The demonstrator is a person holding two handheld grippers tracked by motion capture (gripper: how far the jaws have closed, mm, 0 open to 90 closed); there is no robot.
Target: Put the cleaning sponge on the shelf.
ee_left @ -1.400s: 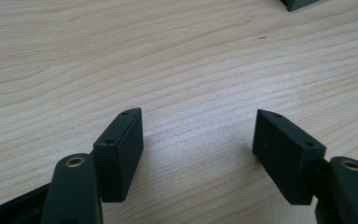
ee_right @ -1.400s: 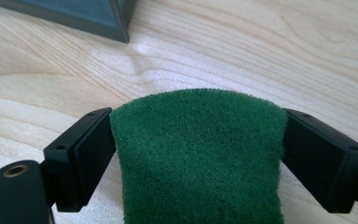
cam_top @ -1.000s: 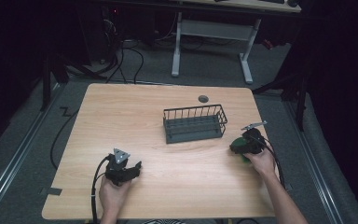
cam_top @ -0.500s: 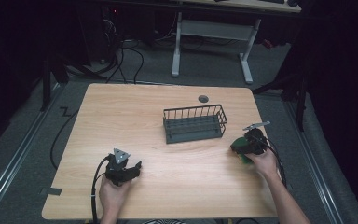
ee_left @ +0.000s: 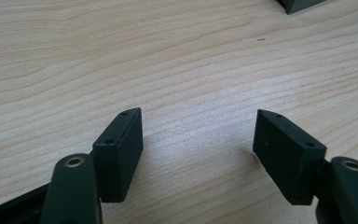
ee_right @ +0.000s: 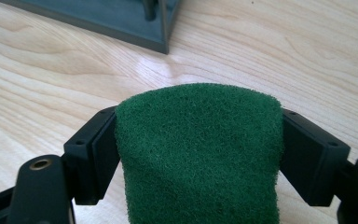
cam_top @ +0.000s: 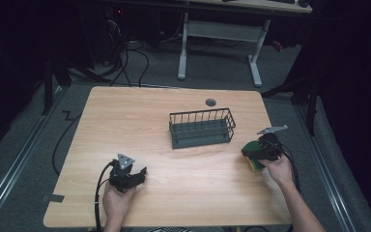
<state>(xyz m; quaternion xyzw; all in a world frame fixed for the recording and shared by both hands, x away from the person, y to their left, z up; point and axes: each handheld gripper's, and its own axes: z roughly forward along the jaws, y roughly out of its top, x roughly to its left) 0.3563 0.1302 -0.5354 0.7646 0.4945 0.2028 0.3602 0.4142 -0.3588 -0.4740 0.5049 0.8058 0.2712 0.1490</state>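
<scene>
Green-topped, yellow-bottomed sponge (ee_right: 198, 149), bowed between right gripper (ee_right: 199, 154) jaws

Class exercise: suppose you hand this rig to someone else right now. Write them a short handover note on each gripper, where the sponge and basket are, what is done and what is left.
Right gripper: shut on the green sponge, jaws pressing its two sides, near the table's right edge.
Left gripper: open, nothing between its jaws, low over bare wood at the front left of the table.
Wire basket: mid-table, upright, nothing visible inside, to the left of the sponge and farther from the person.
Done: sponge gripped.
Left: probably carry the sponge to the basket and release it there; the left gripper seems free to steady the basket if needed.
</scene>
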